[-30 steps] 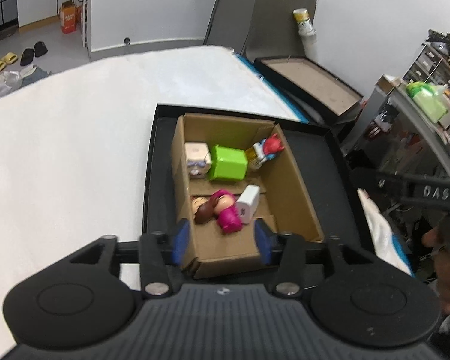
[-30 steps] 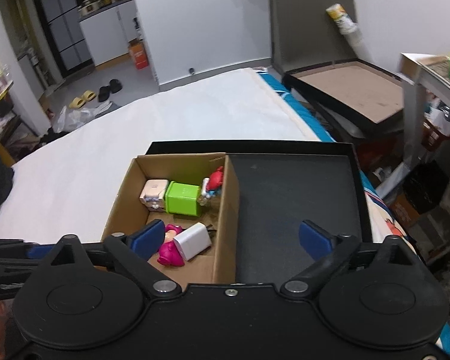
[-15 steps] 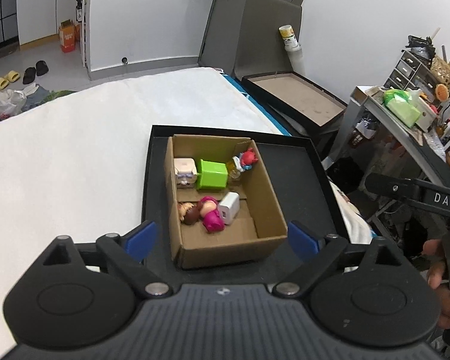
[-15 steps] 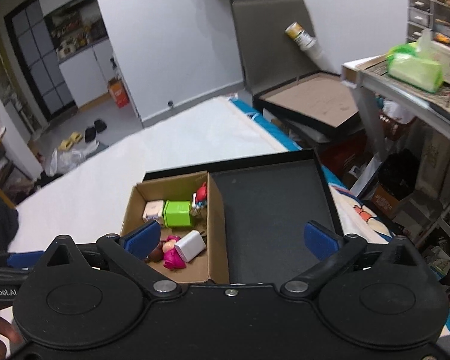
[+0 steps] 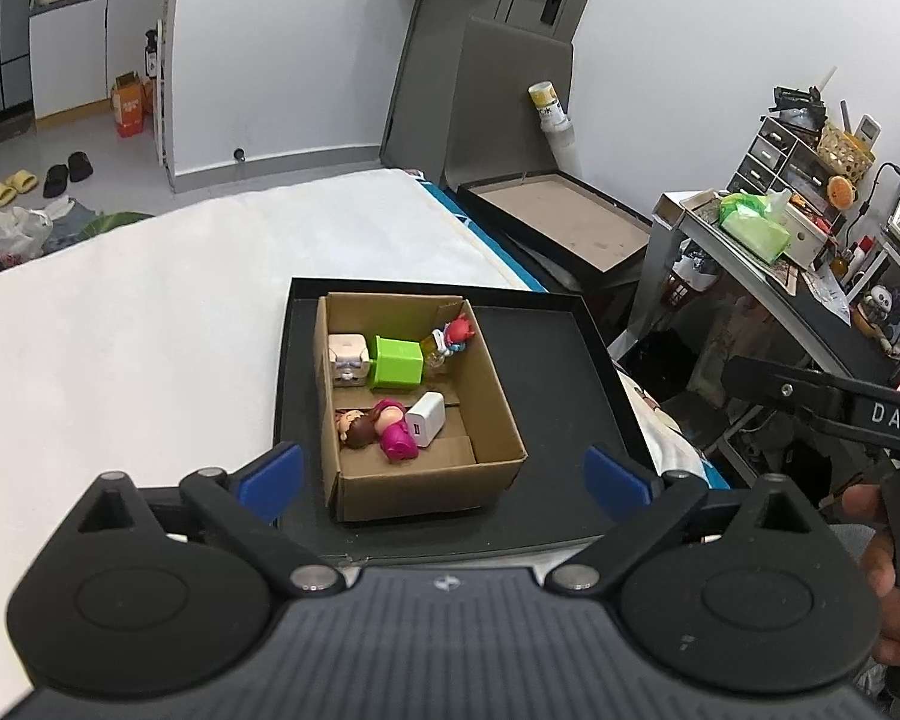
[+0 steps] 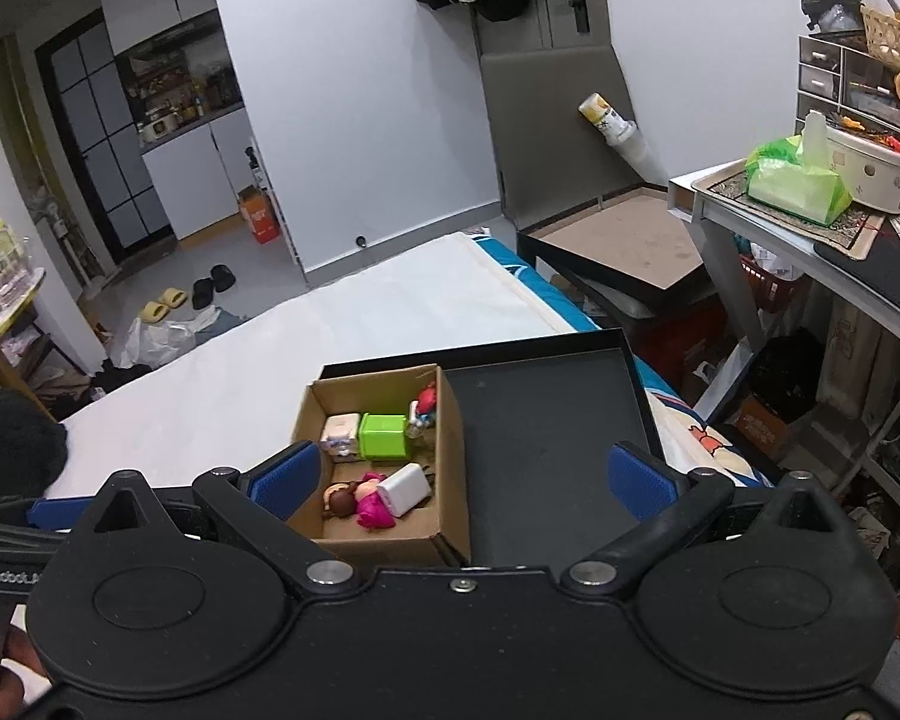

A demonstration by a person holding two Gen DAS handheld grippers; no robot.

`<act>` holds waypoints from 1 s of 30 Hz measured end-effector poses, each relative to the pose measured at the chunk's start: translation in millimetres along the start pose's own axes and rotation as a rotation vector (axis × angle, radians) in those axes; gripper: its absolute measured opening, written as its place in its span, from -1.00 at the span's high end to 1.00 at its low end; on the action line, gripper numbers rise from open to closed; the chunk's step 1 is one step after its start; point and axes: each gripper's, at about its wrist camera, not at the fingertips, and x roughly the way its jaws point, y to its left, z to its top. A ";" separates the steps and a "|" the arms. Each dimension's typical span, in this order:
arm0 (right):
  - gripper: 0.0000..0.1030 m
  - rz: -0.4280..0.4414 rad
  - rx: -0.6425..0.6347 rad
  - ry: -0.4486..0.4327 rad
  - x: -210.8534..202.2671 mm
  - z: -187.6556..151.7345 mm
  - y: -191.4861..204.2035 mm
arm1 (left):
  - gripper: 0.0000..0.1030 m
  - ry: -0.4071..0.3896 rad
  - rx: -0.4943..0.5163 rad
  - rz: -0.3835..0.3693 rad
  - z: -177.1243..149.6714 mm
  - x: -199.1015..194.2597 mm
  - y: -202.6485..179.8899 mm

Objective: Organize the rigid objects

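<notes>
A cardboard box (image 5: 492, 402) (image 6: 453, 468) stands in the left part of a black tray (image 5: 558, 360) (image 6: 546, 420) on the white bed. Inside lie a pale cube toy (image 5: 347, 357), a green cube (image 5: 397, 362) (image 6: 383, 437), a red figure (image 5: 456, 333), a pink doll (image 5: 384, 429) (image 6: 366, 501) and a white charger (image 5: 426, 426) (image 6: 403, 487). My left gripper (image 5: 444, 477) is open and empty, held above and short of the box. My right gripper (image 6: 462, 477) is open and empty, also raised short of the tray.
The white bed (image 5: 120, 330) spreads to the left. A second black tray (image 5: 558, 222) leans beyond the bed's right edge. A cluttered desk with a green tissue pack (image 6: 798, 183) stands at the right. Shoes and bags lie on the floor far left.
Both grippers have pulled back and up from the box. The left gripper's jaws opened wide, from around the box's near wall. The toys have not moved.
</notes>
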 end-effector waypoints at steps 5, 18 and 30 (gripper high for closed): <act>-1.00 -0.004 -0.019 -0.018 -13.1 -1.5 2.4 | -0.94 -0.029 0.022 -0.014 -0.4 -17.7 -6.5; -1.00 0.007 -0.055 -0.047 -41.6 -7.3 6.0 | -0.94 -0.059 0.049 -0.012 -7.0 -49.6 -18.9; -1.00 0.020 -0.073 -0.062 -52.2 -12.0 8.2 | -0.94 -0.068 0.082 0.015 -20.2 -62.7 -26.6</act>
